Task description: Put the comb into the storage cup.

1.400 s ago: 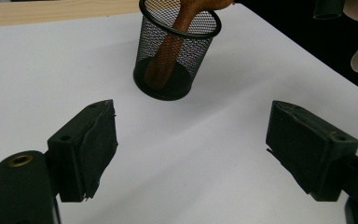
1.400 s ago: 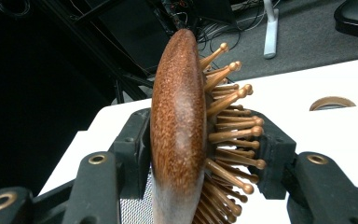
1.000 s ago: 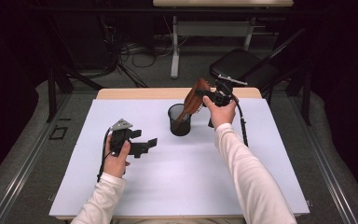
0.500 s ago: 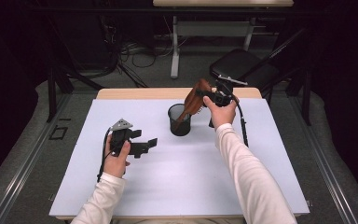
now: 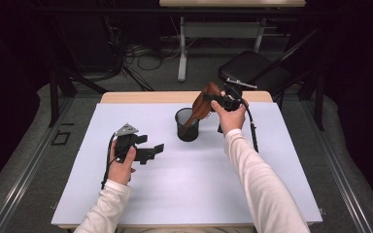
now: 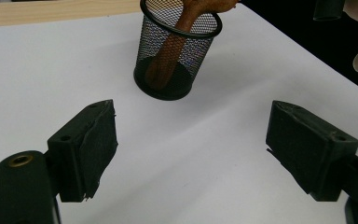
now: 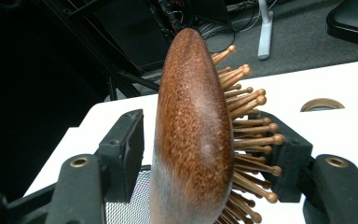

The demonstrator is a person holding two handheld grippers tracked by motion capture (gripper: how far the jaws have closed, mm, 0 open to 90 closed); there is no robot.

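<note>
A brown wooden hairbrush (image 5: 201,104) stands handle-down in a black mesh cup (image 5: 187,127) and leans to the right. Its head (image 7: 191,121) sits between the jaws of my right gripper (image 5: 212,99), which have just been opening. One pad now stands a little off the brush's back, while the bristle tips reach the other pad. My left gripper (image 5: 151,151) rests low over the white table, left of the cup, open and with nothing in it. In the left gripper view the cup (image 6: 177,65) with the brush handle (image 6: 170,51) lies ahead of the spread jaws.
A white sheet (image 5: 184,189) covers the table, and a strip of bare wood (image 5: 141,97) runs along the far edge. A black folding chair (image 5: 252,68) and cables are on the floor beyond. The right gripper's cable (image 5: 253,136) hangs beside the forearm.
</note>
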